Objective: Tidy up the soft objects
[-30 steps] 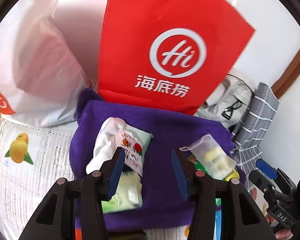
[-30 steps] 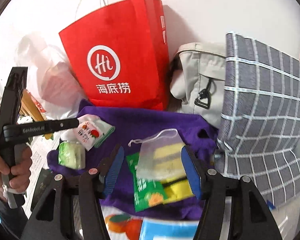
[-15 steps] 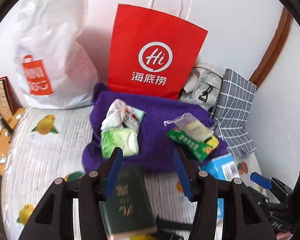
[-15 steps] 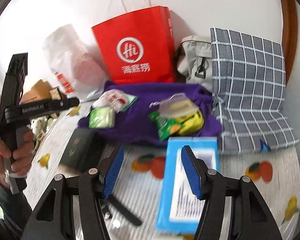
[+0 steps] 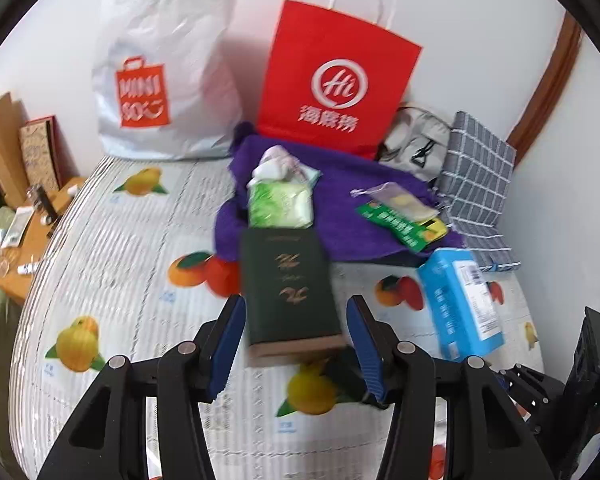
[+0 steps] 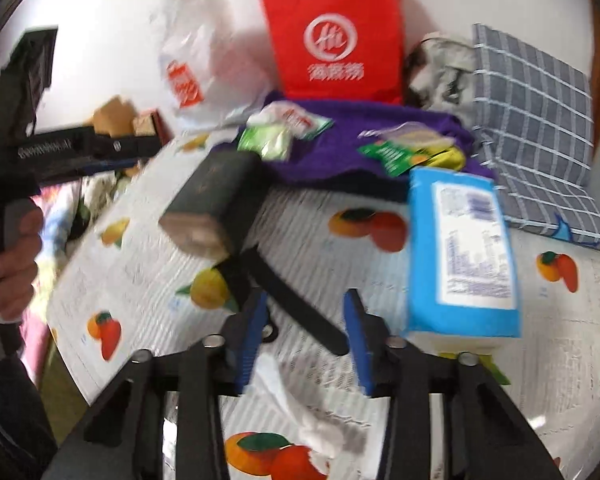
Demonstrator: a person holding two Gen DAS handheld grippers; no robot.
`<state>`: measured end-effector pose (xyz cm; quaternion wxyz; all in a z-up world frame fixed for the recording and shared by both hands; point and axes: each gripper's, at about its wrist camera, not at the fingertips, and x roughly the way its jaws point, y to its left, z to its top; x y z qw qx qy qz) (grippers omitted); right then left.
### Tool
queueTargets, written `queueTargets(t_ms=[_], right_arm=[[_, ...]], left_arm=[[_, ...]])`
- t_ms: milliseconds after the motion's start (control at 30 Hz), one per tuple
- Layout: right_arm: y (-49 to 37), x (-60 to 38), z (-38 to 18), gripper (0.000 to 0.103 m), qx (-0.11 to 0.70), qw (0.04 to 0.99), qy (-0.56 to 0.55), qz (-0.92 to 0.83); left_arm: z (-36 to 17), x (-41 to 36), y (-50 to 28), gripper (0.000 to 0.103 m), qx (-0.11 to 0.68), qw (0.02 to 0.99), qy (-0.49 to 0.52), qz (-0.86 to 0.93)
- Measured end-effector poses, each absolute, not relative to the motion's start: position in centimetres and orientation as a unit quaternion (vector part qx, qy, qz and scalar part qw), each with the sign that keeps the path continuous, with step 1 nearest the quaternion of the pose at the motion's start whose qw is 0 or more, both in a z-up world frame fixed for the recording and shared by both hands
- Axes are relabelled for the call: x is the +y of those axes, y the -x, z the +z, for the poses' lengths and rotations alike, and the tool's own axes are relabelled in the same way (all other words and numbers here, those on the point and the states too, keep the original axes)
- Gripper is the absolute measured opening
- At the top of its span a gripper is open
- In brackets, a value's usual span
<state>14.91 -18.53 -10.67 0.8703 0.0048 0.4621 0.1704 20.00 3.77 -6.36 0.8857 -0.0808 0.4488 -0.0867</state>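
Both grippers, left parted and empty, right closing on nothing, hung above the table, where the white cloth lay crumpled just below the right fingertips, seemingly light, limp, best pinched at a raised fold.

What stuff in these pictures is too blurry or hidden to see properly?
- White crumpled thing: right wrist view, blurred and partly behind the right gripper, whose jaws are closing with nothing gripped.
- Red paper bag: both views; what is inside cannot be seen.
- Dark green book: gold cover lettering is blurred in the left wrist view.
- Black strap: its near end is hidden by the fingers.
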Motion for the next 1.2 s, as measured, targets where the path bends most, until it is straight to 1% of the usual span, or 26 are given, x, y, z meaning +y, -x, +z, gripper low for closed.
queueTargets(t_ms=[200,433,500,867,967,1033,1067,1133,1200], right_arm=[[-16.8,-16.4,-13.5,0.035,0.486,0.855,0.023,0.180],[-18.8,-15.2,-15.9,0.035,0.515,0.836,0.062,0.181],[-19.0,-15.0,-16.5,0.037,0.524,0.829,0.072,0.184],[-20.0,-13.6,-16.7,0.044,0.518,0.824,0.102,0.204],[-20.3,-13.0,-16.8,0.043,0.509,0.827,0.109,0.214],[-20.6,-12.6,-16.7,0.028,0.506,0.826,0.109,0.223],[-20.8,-12.6,-16.6,0.022,0.509,0.825,0.107,0.220],[-21.1,-13.2,-16.4,0.017,0.512,0.826,0.087,0.220],[-21.3,-14.1,-15.8,0.006,0.513,0.829,0.055,0.218]], left_arm=[[-9.0,5.7,-20.5,0.050,0.463,0.878,0.091,-0.083],[-10.9,5.9,-21.3,0.050,0.470,0.871,0.095,-0.108],[-11.1,5.8,-21.3,0.050,0.470,0.871,0.093,-0.111],[-11.3,5.9,-21.0,0.050,0.466,0.869,0.109,-0.125],[-11.5,6.0,-20.9,0.050,0.470,0.867,0.111,-0.125],[-11.6,6.1,-20.8,0.050,0.472,0.865,0.113,-0.124],[-11.6,6.2,-20.7,0.050,0.472,0.865,0.114,-0.123],[-11.6,6.5,-20.4,0.050,0.472,0.866,0.115,-0.121],[-11.6,6.8,-20.1,0.050,0.470,0.867,0.116,-0.119]])
